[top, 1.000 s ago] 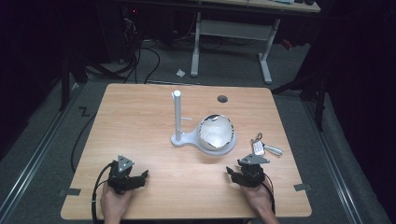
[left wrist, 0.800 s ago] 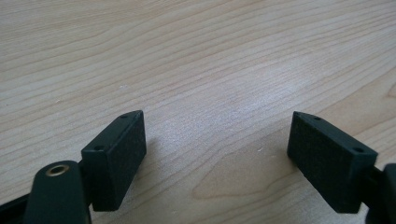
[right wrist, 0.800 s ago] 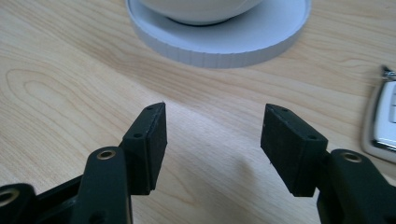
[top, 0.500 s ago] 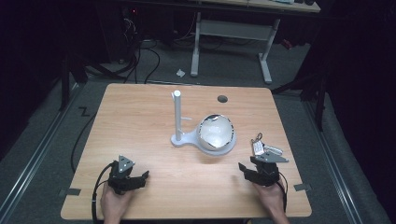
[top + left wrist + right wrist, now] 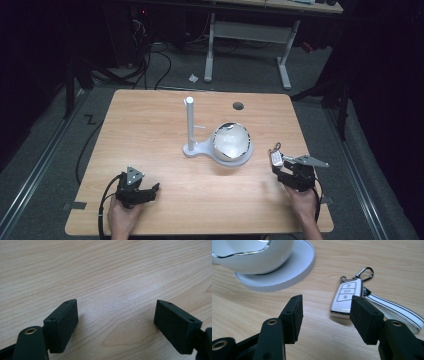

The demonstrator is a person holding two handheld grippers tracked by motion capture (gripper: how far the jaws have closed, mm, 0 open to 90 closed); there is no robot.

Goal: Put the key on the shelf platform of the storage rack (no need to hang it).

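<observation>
Your right gripper (image 5: 325,315) has its fingers apart, just narrowing, with nothing between them; the car key fob (image 5: 347,296) lies just ahead, near the counter's (image 5: 150,125) right edge, beside the white bowl (image 5: 231,142). Your left gripper (image 5: 115,322) rests near the front edge, fingers wide open over bare wood.

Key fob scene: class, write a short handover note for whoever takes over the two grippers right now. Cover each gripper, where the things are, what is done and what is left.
Right gripper: jaws open, just been closing a little, nothing between them. The key fob lies flat on the table just beyond the right-hand jaw, untouched, its strap trailing behind that jaw.
Left gripper: open, empty, low over bare table.
White bowl sits on the stand mid-table.
Done: approach to the fob.
Left: probably line up on the fob and grasp it.
</observation>
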